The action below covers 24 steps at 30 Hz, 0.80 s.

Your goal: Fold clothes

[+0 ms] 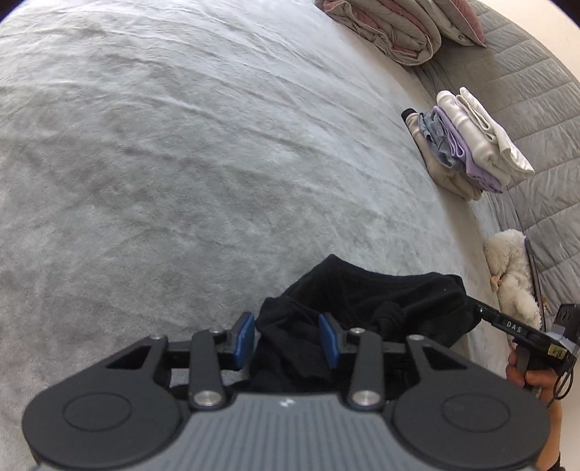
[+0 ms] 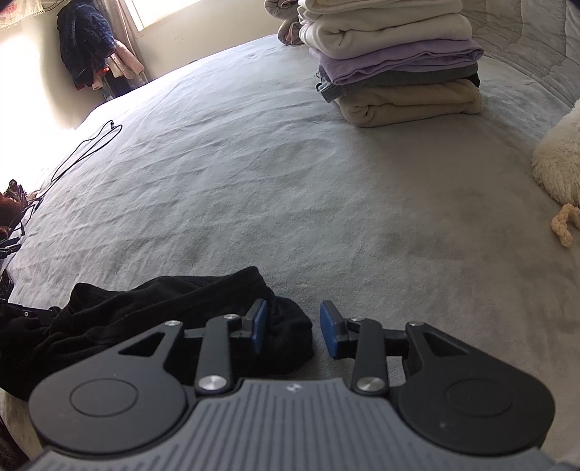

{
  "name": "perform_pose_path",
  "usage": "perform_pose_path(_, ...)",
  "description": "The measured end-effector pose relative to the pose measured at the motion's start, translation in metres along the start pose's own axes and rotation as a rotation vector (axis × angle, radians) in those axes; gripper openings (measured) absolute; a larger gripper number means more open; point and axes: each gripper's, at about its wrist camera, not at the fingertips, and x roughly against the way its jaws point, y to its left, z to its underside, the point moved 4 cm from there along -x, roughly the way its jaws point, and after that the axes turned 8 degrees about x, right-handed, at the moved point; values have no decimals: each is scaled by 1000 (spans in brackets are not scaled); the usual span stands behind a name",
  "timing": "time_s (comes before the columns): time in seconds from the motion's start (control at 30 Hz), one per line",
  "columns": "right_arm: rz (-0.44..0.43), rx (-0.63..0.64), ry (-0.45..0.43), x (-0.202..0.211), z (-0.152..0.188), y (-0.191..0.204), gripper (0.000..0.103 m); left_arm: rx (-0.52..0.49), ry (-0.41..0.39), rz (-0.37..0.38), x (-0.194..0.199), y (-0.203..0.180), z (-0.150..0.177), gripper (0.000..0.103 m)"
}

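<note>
We see both claws spread wide and holding nothing over the grey bed (image 1: 181,163), the left claw (image 1: 286,338) straddling the crumpled black garment (image 1: 380,300) and the right claw (image 2: 293,328) at its edge, with the stack of folded clothes (image 2: 398,65) well apart.

A bed covered by a grey plush blanket (image 2: 290,188) fills most of both views, with a grey quilted headboard (image 1: 525,90) curving along its far right edge. Beyond the far left corner of the bed, a pale wall (image 2: 188,40) carries a bright window (image 2: 163,11), and dark and pink garments (image 2: 90,50) hang just left of that window. Strong daylight washes out the wall area left of the bed.
</note>
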Motion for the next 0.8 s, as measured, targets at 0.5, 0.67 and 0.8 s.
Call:
perform_pose_path(0.5,9,103,-44,0,-7,26,8,-153,-144,-160,12,-22,5,6)
perform_pose_path(0.67,51,87,-124,0,-26,31,7,-224,-290,-276,31,-29,-2,6)
perform_pose_path(0.8,94,111,-202,0,-41,45,6,-250,-385,-348,42,-28,-17,6)
